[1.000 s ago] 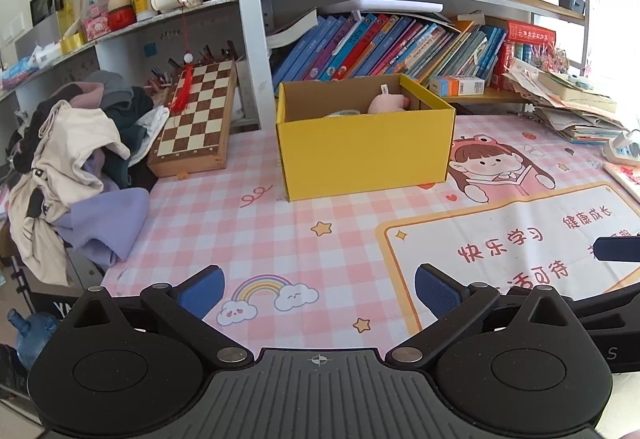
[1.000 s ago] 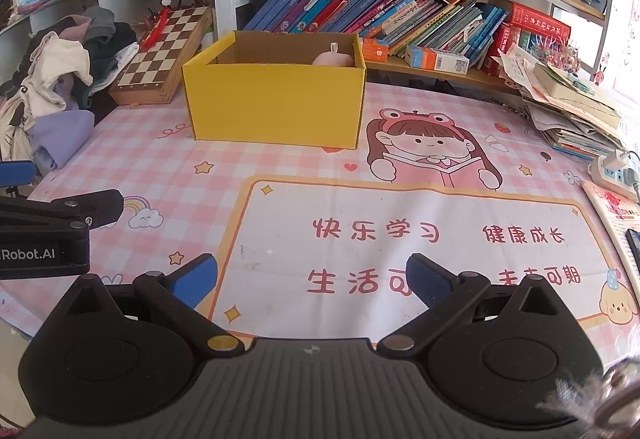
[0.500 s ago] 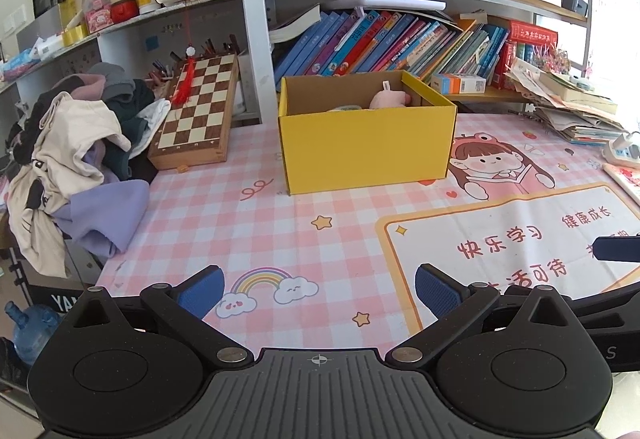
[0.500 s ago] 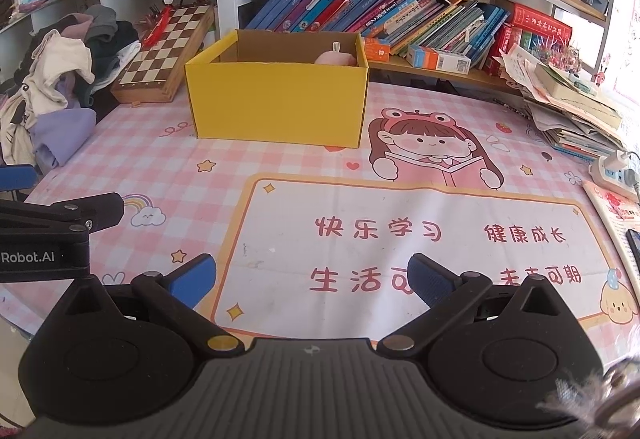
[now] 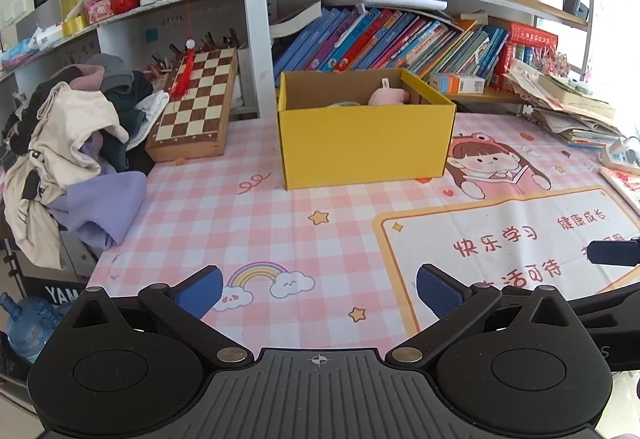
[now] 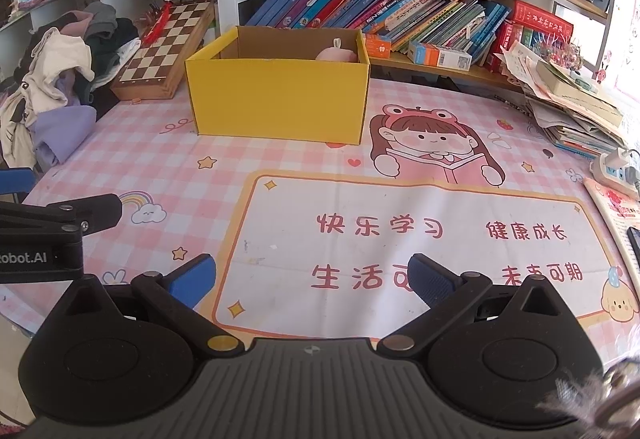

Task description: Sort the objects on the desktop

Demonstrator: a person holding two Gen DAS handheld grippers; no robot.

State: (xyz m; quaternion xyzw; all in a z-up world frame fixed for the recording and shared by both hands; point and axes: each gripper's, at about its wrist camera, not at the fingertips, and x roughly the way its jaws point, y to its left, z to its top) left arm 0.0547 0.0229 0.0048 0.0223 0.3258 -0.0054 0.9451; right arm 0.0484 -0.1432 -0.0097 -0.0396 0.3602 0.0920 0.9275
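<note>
A yellow cardboard box (image 5: 364,143) (image 6: 280,101) stands open-topped at the back of the pink checked desk mat (image 5: 256,223) (image 6: 400,199). Inside it lies a pink plush object (image 5: 386,97) (image 6: 338,54) and a pale item (image 5: 344,105), mostly hidden by the box wall. My left gripper (image 5: 319,289) hovers open over the mat's near left part, with nothing between its blue pads. Over the mat's printed panel my right gripper (image 6: 312,279) is open and holds nothing. Each gripper shows at the edge of the other's view.
A folded chessboard (image 5: 194,111) leans at the back left beside a heap of clothes (image 5: 76,151). Rows of books (image 5: 384,39) fill the shelf behind the box. Stacked papers (image 6: 572,107) and a power strip (image 6: 616,169) sit at the right.
Both views have pulled back and risen a little, so the box sits slightly lower and farther. Both grippers stay open and empty.
</note>
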